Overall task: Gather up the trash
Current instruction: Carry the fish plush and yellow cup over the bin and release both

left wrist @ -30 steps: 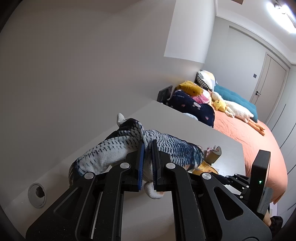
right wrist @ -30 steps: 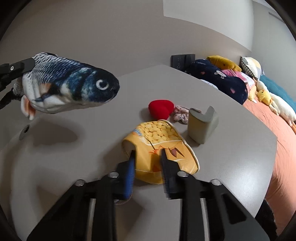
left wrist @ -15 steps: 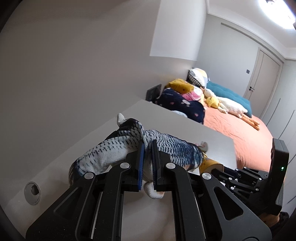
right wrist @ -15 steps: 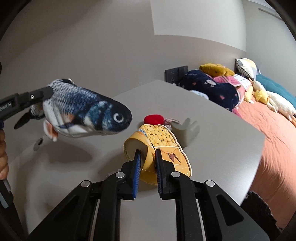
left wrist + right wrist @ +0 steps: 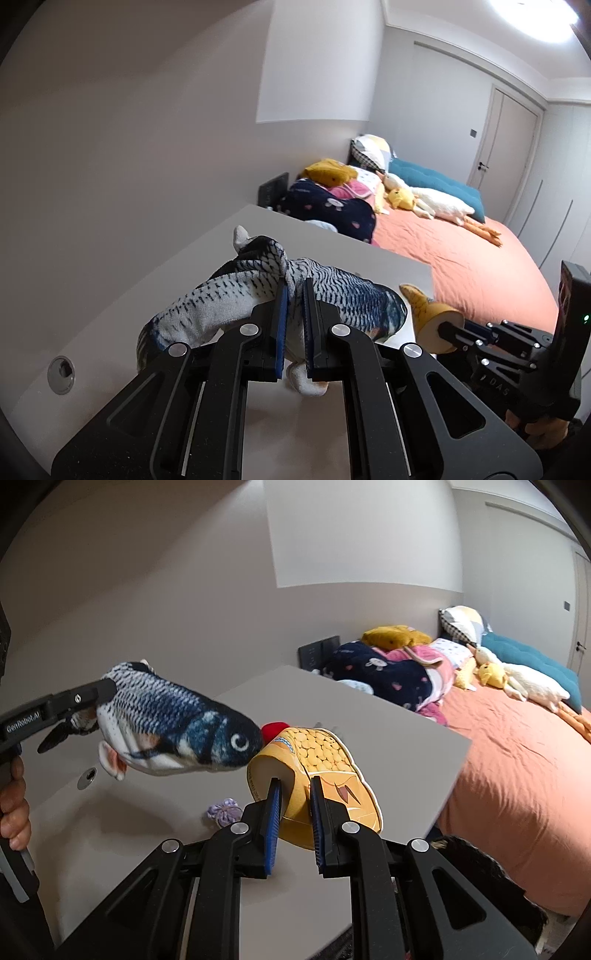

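Note:
A blue-and-white plush fish (image 5: 236, 299) hangs above the grey table (image 5: 332, 243), with my left gripper (image 5: 293, 295) shut on its back near the tail. The right wrist view shows the fish (image 5: 177, 734) side-on, with the left gripper (image 5: 105, 692) gripping it from the left. My right gripper (image 5: 294, 794) is shut on a flattened yellow corn-print package (image 5: 325, 760), held up off the table (image 5: 388, 738). In the left wrist view that package (image 5: 424, 306) sticks out of the right gripper (image 5: 443, 326) at the right. The fish's nose nearly touches the package.
A red object (image 5: 275, 729) peeks out behind the package, and a small purple fabric piece (image 5: 223, 810) lies on the table below it. A round cable hole (image 5: 61, 374) sits near the table's left end. Beyond lies a bed (image 5: 517, 775) with plush toys (image 5: 388, 672).
The right gripper closed on the yellow package and raised it off the table toward the fish. The left gripper carried the fish up and to the right. The purple piece came into view.

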The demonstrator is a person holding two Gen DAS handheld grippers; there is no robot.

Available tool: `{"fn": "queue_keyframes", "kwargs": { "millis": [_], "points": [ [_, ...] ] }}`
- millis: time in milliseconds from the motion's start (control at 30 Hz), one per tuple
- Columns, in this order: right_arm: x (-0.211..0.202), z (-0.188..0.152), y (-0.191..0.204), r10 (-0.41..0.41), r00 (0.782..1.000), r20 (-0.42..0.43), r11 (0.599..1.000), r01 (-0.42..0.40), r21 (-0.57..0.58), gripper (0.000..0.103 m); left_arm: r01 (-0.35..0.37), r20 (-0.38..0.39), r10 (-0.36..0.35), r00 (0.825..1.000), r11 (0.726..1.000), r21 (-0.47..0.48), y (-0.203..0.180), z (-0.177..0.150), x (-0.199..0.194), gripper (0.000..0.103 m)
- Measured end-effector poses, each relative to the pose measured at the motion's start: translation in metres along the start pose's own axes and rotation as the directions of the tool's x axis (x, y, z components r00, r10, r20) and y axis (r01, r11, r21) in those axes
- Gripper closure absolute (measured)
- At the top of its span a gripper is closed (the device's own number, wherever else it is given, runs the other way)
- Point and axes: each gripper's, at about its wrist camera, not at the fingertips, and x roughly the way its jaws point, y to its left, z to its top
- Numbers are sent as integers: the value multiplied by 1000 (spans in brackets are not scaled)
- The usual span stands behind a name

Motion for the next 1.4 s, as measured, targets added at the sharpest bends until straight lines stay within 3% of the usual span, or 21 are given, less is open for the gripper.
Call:
{"fn": "queue_keyframes", "kwargs": {
  "millis": [633, 1400],
  "points": [
    [-83, -36, -64, -117, 991, 59, 988, 110, 104, 86, 130, -48, -125, 991, 985, 112, -98, -18, 2, 96],
    [-167, -72, -147, -303, 948, 96, 923, 266, 277, 86, 290, -141, -262, 955, 925, 247, -216, -42, 10, 96]
  ]
}}
